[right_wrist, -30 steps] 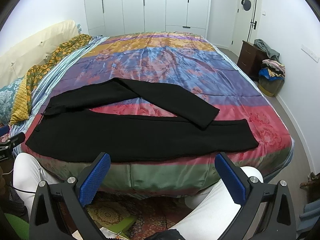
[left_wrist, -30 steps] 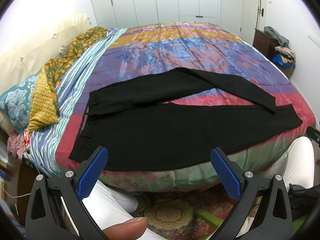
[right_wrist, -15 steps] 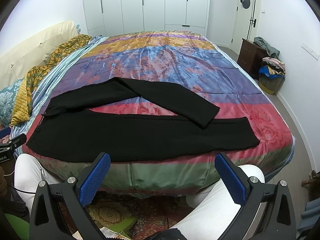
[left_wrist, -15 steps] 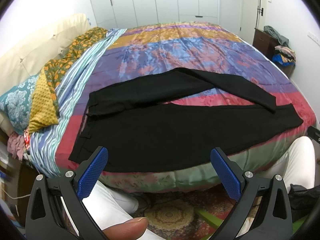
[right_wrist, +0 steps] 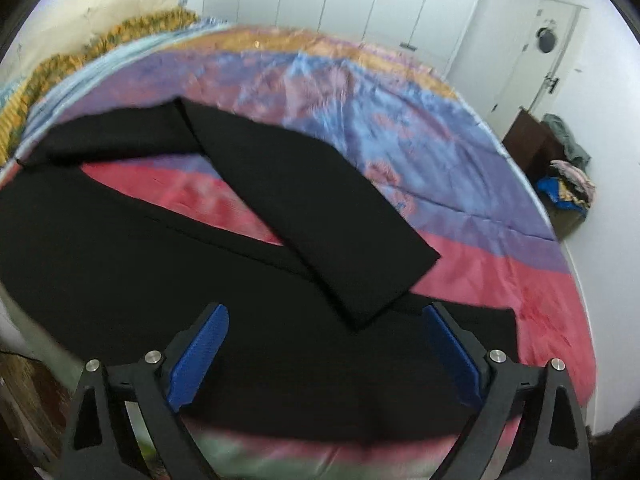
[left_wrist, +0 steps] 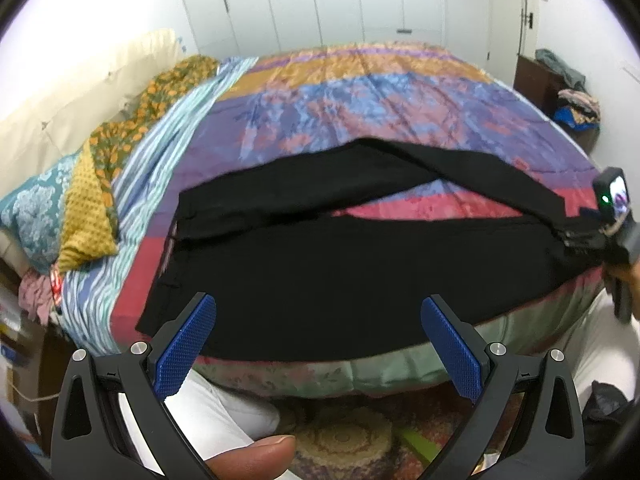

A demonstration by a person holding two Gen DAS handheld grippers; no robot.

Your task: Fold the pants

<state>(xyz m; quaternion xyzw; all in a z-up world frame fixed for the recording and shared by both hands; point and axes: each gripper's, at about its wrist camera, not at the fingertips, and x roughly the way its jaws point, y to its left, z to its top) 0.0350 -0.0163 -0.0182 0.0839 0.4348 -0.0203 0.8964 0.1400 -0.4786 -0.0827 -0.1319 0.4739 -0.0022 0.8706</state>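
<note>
1. Black pants [left_wrist: 360, 280] are seen spread flat across the near part of a bed covered by a multicoloured quilt [left_wrist: 360, 112], with the waistband toward the left and the leg ends toward the right.
2. The near leg is laid straight along the near edge of the bed; the far leg is angled from the waist out over the quilt and back, so that its end lies on top of the near leg at the right, as is seen in the right wrist view [right_wrist: 360, 280].
3. A wedge of red quilt is left showing between the two legs.
4. The left gripper [left_wrist: 320, 352] is held wide open near the near edge of the bed, in front of the near leg; nothing is gripped between its blue pads [left_wrist: 186, 352], and a thumb [left_wrist: 256, 456] is seen below them.
5. The right gripper [right_wrist: 326, 360] is also spread wide, above the near leg close to the crossed leg end; nothing is held, and contact with the cloth cannot be told.
6. In the left wrist view the right gripper [left_wrist: 612, 224] is seen at the far right, over the leg ends.
7. Pillows [left_wrist: 48, 208] are piled at the left, a white wardrobe [left_wrist: 320, 0] stands far behind the bed, and a dark dresser [right_wrist: 532, 144] with clothes on it is seen at the right.
</note>
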